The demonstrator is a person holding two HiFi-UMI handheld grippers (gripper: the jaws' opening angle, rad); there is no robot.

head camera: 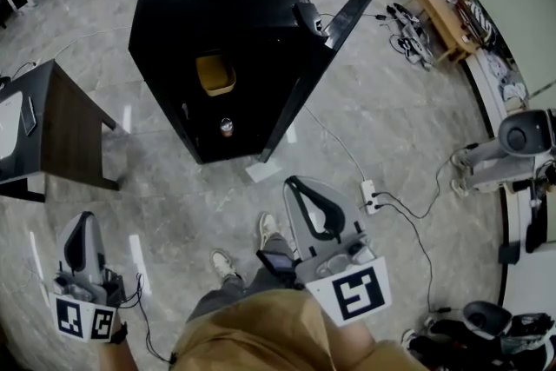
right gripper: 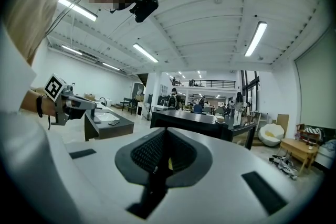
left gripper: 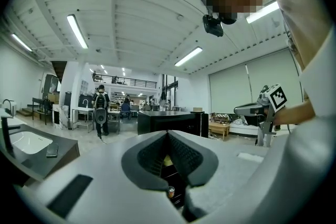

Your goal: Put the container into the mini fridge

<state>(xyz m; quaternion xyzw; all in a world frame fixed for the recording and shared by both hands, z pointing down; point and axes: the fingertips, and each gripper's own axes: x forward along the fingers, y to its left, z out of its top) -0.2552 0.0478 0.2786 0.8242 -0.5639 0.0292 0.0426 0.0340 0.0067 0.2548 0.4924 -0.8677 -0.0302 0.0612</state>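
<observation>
Grey marble floor [head camera: 174, 187] carries the black fridge [head camera: 217, 4] ahead of you, its door [head camera: 326, 48] swung open to the right. The yellow container [head camera: 215, 74] already sits on the upper shelf inside, with a can [head camera: 226, 128] on the level below. Your left gripper [head camera: 84, 226] and right gripper [head camera: 300, 191] both hang low by your legs, well apart from the fridge, each with its jaws pressed together on nothing
</observation>
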